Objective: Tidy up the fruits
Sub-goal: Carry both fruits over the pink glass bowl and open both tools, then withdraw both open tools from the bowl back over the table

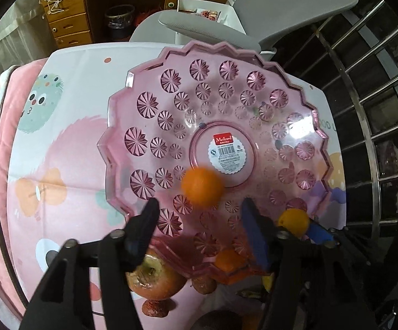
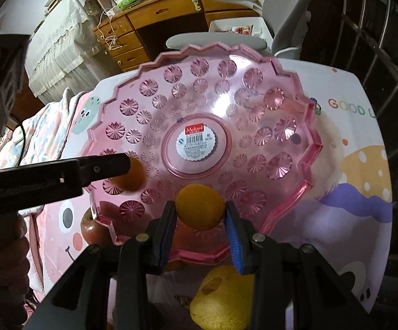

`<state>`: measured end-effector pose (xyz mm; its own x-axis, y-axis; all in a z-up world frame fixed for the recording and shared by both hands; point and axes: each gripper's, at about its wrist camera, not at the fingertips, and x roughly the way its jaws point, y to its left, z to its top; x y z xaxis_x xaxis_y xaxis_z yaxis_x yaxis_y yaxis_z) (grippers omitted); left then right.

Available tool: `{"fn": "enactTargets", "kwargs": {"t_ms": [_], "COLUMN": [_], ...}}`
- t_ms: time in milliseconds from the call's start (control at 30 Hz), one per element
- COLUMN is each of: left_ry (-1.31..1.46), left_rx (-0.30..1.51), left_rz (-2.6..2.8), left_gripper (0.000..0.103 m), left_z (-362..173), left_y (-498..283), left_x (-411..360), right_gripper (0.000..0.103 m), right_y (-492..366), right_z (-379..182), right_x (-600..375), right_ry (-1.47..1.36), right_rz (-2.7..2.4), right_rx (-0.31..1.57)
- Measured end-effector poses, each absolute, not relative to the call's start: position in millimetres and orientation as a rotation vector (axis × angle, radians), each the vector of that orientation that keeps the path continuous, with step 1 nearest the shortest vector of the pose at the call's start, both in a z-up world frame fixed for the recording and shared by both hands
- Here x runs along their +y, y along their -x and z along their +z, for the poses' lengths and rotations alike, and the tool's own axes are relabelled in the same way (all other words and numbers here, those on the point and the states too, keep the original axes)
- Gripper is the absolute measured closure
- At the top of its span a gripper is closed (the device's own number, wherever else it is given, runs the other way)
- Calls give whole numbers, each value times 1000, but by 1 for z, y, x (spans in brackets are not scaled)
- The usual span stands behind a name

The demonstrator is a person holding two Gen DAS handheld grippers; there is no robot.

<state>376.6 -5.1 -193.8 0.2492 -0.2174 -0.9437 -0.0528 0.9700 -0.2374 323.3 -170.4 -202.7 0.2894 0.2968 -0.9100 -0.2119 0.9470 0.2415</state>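
Observation:
A pink patterned plastic fruit plate (image 1: 149,101) (image 2: 278,93) lies on the table. My left gripper (image 1: 199,211) is open above its near rim; a blurred orange (image 1: 202,188) is in the plate just beyond the fingertips, free of them. It shows in the right wrist view (image 2: 130,177) beside the left gripper's finger (image 2: 108,165). My right gripper (image 2: 200,214) is shut on a yellow-orange fruit (image 2: 200,206) over the plate's near edge; this fruit also shows in the left wrist view (image 1: 293,221).
A red apple (image 1: 155,277) (image 2: 93,228), a yellow pear (image 2: 222,302), a small orange (image 1: 229,260) and small brown fruits (image 1: 204,284) lie on the cartoon tablecloth (image 1: 69,143) by the plate's near edge. A grey chair (image 1: 267,8) and metal railing (image 1: 364,90) stand beyond.

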Motion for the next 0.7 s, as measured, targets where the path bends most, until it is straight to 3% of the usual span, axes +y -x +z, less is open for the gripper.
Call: {"fn": "enactTargets", "kwargs": {"t_ms": [100, 233, 700], "left_ry": [242, 235, 235], "left_rx": [1313, 1298, 1238], "left_rz": [-104, -83, -81], "left_gripper": [40, 40, 39], "left_z": [-188, -177, -136], "left_y": [-374, -367, -314], "left_x": [-5, 0, 34], "right_gripper": [66, 50, 50], "right_y": [-324, -323, -283], "right_z": [-200, -193, -158], "right_x": [-173, -177, -192], "right_ry": [-93, -105, -242], "right_rz": [344, 349, 257], "right_rx": [1228, 1208, 1181]}}
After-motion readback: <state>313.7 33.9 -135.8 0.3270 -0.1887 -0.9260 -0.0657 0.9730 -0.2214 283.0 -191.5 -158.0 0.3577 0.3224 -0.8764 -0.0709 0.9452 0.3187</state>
